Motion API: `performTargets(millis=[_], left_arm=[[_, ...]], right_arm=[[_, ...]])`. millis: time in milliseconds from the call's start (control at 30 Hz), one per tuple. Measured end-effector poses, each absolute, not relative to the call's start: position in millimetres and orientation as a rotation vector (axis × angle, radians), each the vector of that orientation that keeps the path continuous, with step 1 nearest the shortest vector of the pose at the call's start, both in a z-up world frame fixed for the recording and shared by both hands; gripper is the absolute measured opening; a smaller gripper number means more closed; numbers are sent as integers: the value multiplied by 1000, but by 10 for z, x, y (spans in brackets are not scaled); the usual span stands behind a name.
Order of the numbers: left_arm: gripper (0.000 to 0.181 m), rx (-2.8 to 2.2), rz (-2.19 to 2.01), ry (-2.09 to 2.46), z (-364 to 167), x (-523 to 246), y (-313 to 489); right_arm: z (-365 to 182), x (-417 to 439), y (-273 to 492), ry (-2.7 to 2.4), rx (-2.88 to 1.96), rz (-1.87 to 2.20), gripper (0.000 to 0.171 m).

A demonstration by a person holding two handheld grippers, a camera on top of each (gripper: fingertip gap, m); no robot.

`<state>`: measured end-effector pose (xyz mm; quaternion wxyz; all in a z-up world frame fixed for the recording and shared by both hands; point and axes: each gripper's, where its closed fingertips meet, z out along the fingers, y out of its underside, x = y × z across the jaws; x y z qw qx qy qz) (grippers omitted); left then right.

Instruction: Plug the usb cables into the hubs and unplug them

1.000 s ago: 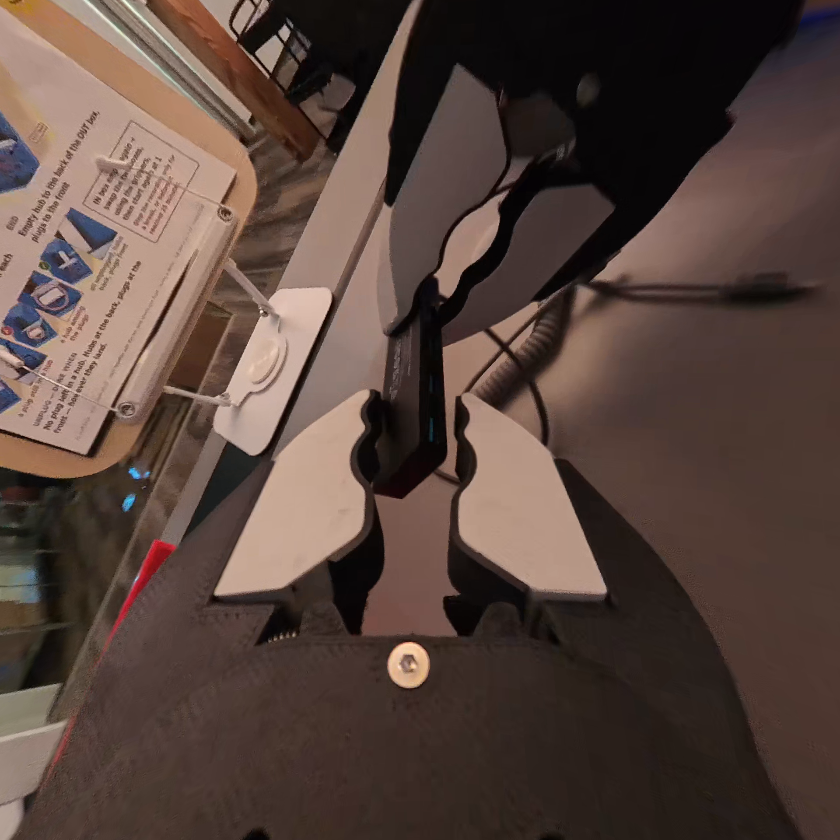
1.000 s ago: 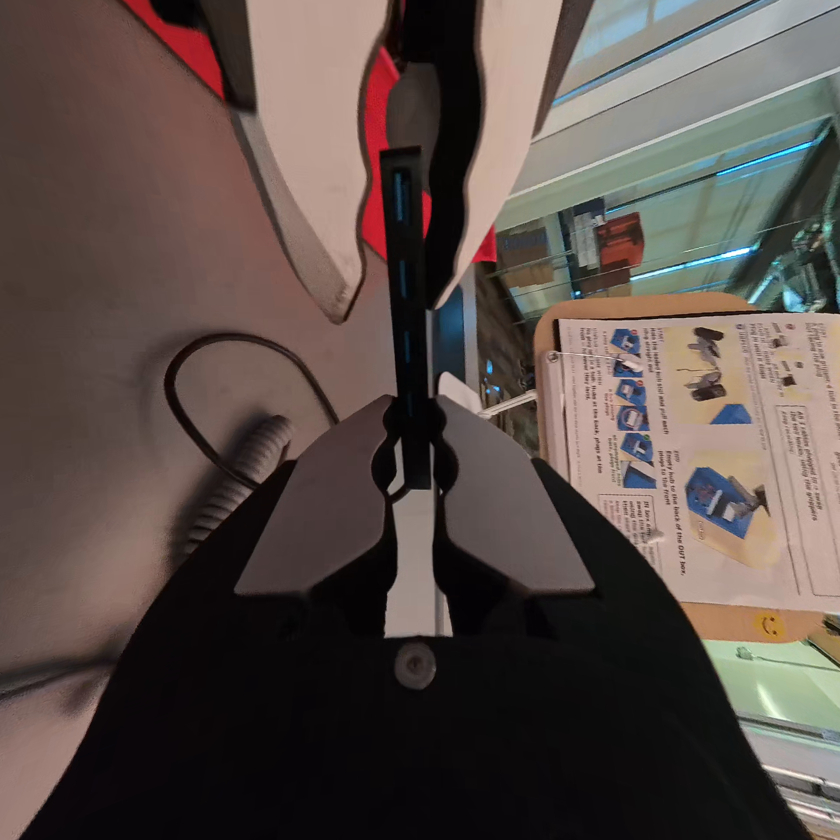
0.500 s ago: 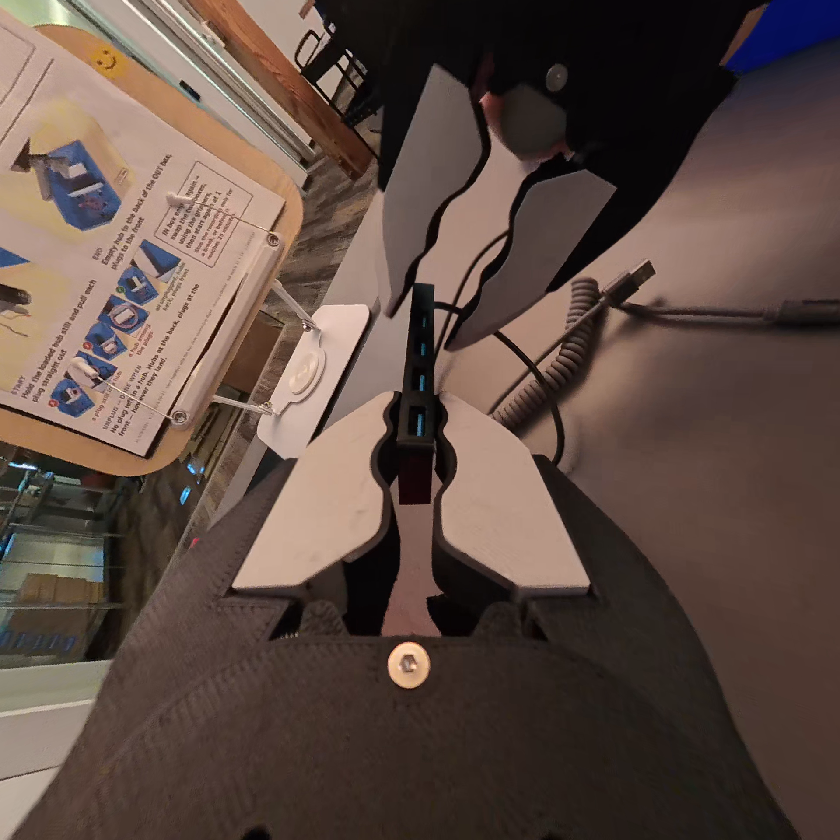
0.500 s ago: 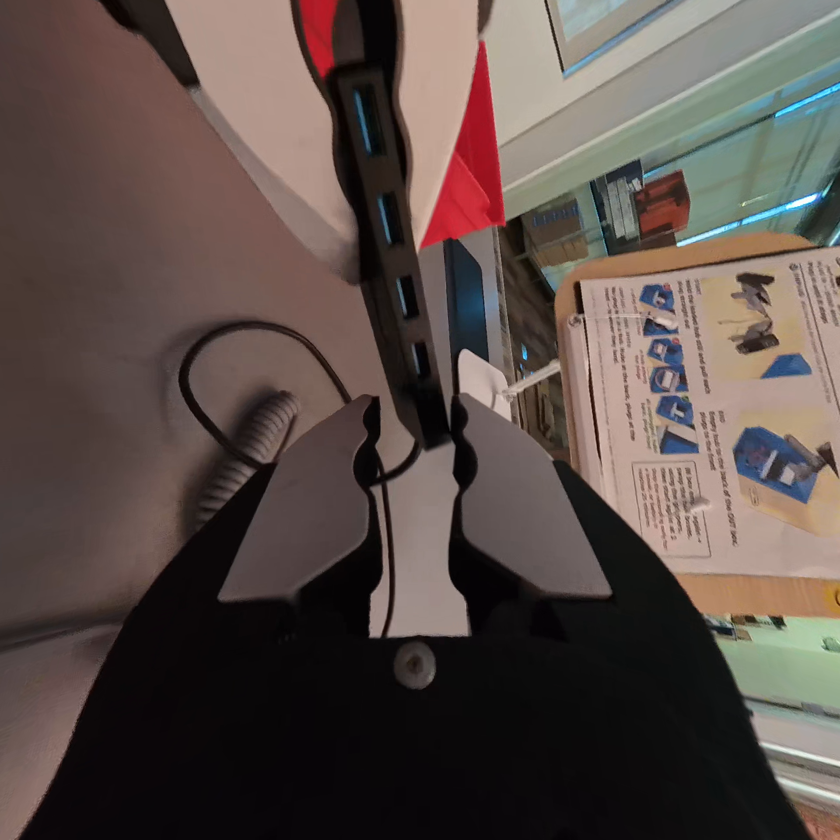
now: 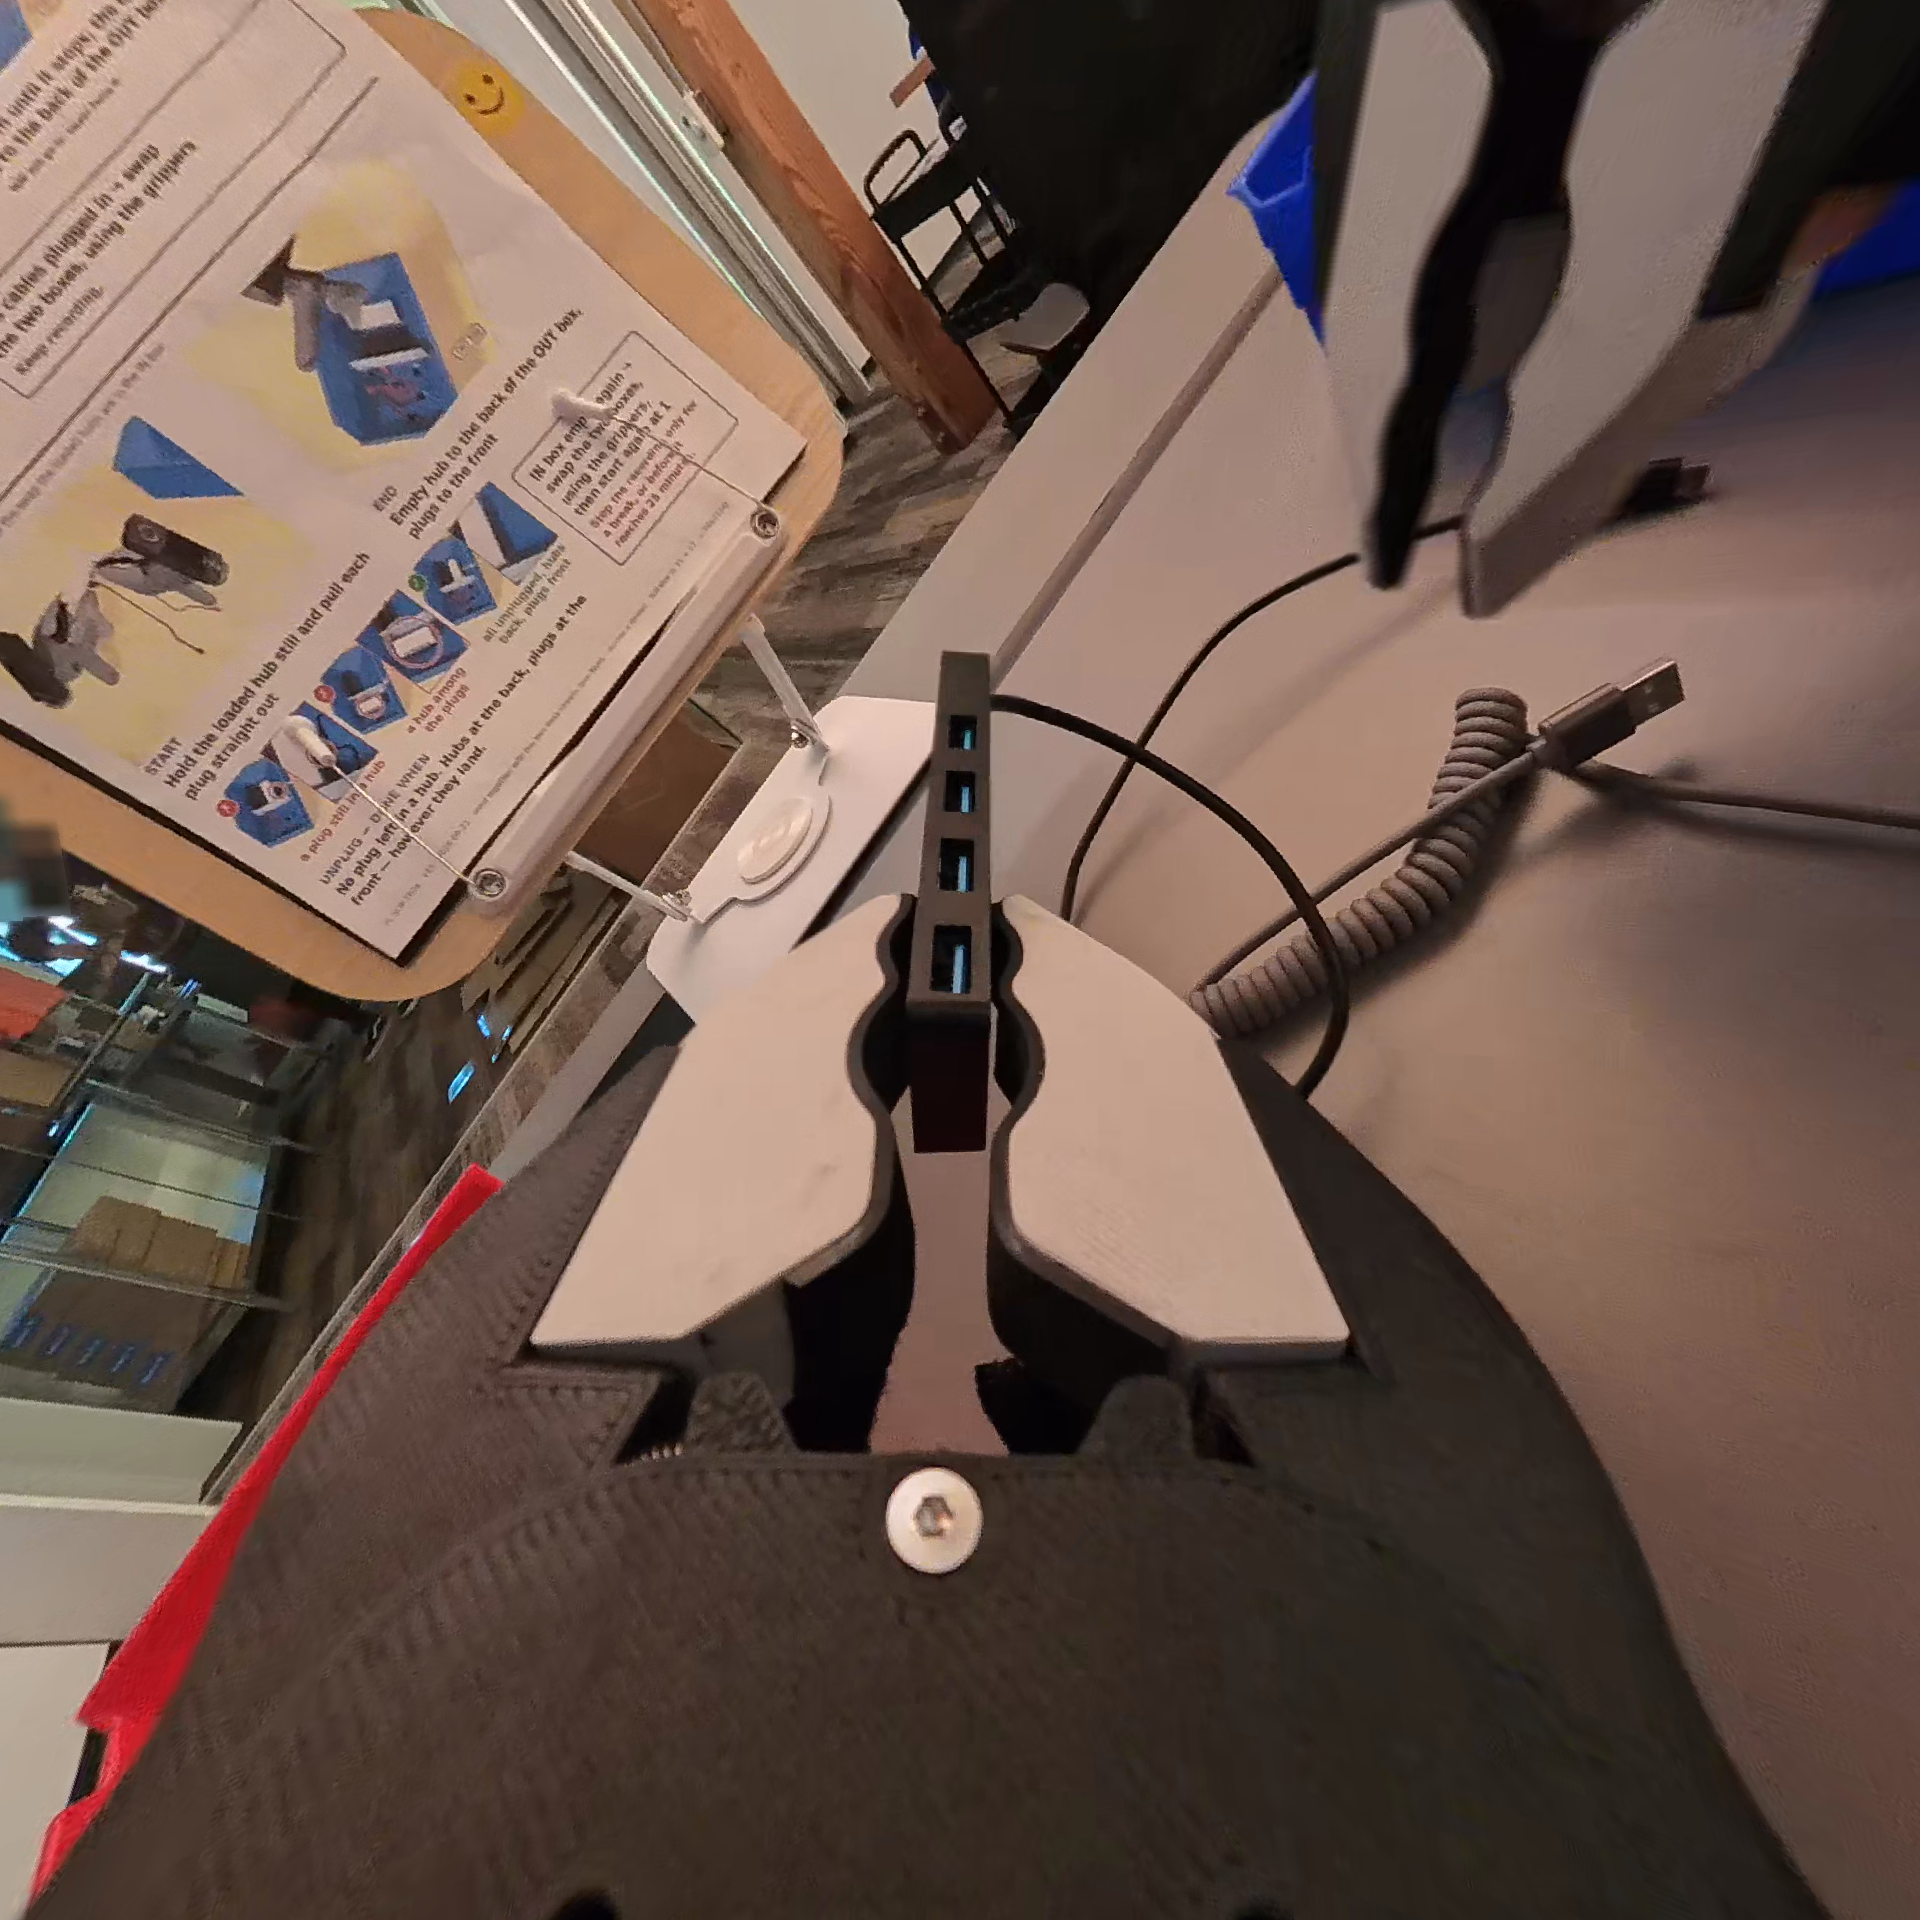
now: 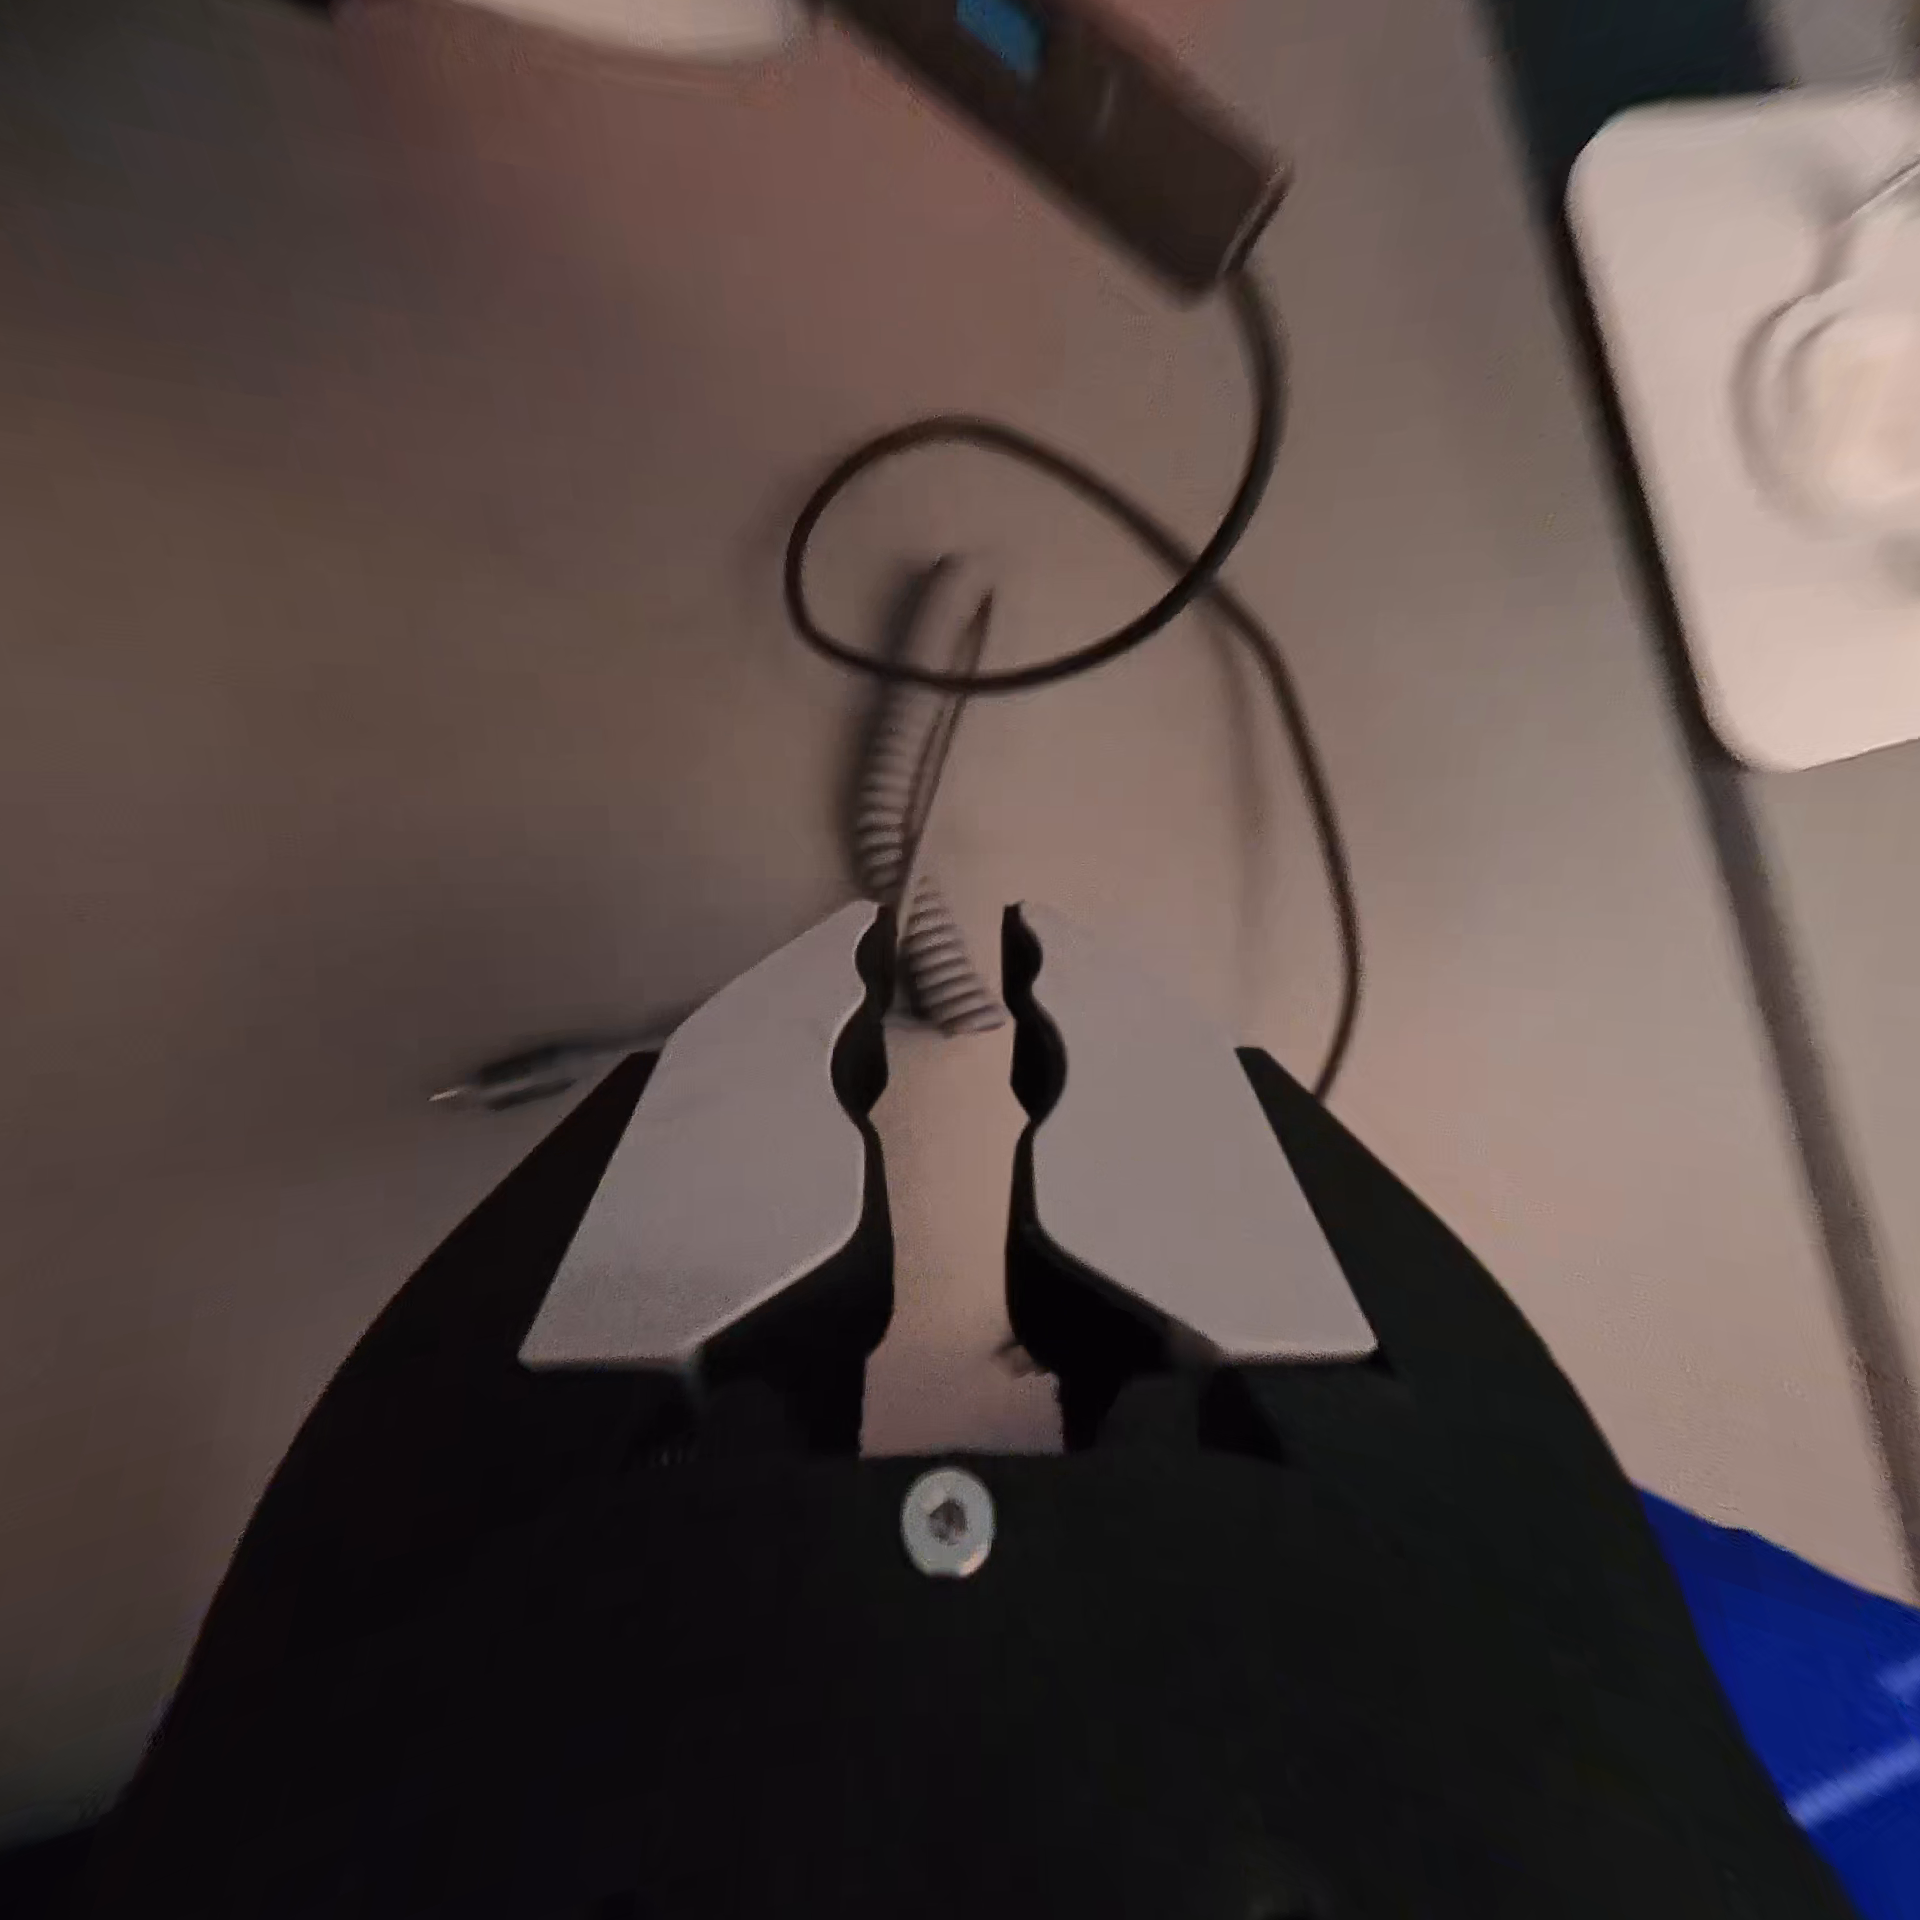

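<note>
Since the earlier frames, my right gripper [image 6: 940, 914] has let go of the USB hub [image 5: 954, 894] and drawn back from it, its fingers now parted with nothing between them. Left wrist view: my left gripper [image 5: 948, 935] is clamped on the near end of the black four-port hub, which points away from the camera above the grey desk [image 5: 1558, 1195]; the right gripper [image 5: 1455, 582] appears blurred at the upper right, well apart from the hub's far end. The hub's thin black lead [image 5: 1195, 790] leaves its far end and loops down over the desk. Beside that loop lies a grey coiled USB cable [image 5: 1382, 894], its metal plug [image 5: 1621, 707] free and resting on the desk. At left, a printed instruction sheet [image 5: 312, 468] sits on a wooden board held by a white stand [image 5: 769, 831]. Right wrist view (blurred): the hub [image 6: 1091, 114] crosses the upper edge, its lead [image 6: 1039, 561] looped over the coiled cable [image 6: 894, 790], which lies just beyond my open fingertips.
</note>
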<state>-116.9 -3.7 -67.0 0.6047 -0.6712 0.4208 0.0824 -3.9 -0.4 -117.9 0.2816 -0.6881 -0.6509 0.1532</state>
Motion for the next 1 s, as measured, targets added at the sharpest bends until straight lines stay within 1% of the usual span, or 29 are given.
performTargets(millis=[33,100,200,267,367,433,533,600,667,800,1000], left_arm=[[11,-1551,180,972,-666,-1169,-41],[11,-1558,166,972,-677,-1165,-44],[11,-1591,177,1045,-835,-1128,-59],[11,-1633,206,1112,-1015,-1119,-62],[10,-1701,371,1197,-1302,-1233,-52],[11,-1748,442,1223,-1444,-1300,-67],[11,-1864,519,1222,-1642,-1406,-72],[11,-1913,549,1197,-1750,-1445,-51],[12,-1947,552,1187,-1833,-1454,-35],[12,-1944,506,1156,-1842,-1422,-31],[12,-1935,462,1211,-1831,-1377,-269]], right_arm=[[-1284,3,-46,-1762,-1914,427,21],[-1478,23,-117,-1777,-2040,453,22],[-1668,-17,-174,-1819,-2071,433,24],[-1689,12,-139,-1826,-2044,374,24],[-1669,39,-88,-1759,-2026,375,26],[-1725,56,-113,-1746,-2040,387,29],[-1817,55,-134,-1753,-2040,353,30],[-1835,54,-111,-1777,-2019,283,26],[-1879,100,-130,-1820,-2039,231,11],[-1921,244,-113,-1854,-2095,137,10],[-1824,479,234,-1545,-2304,2,10]])
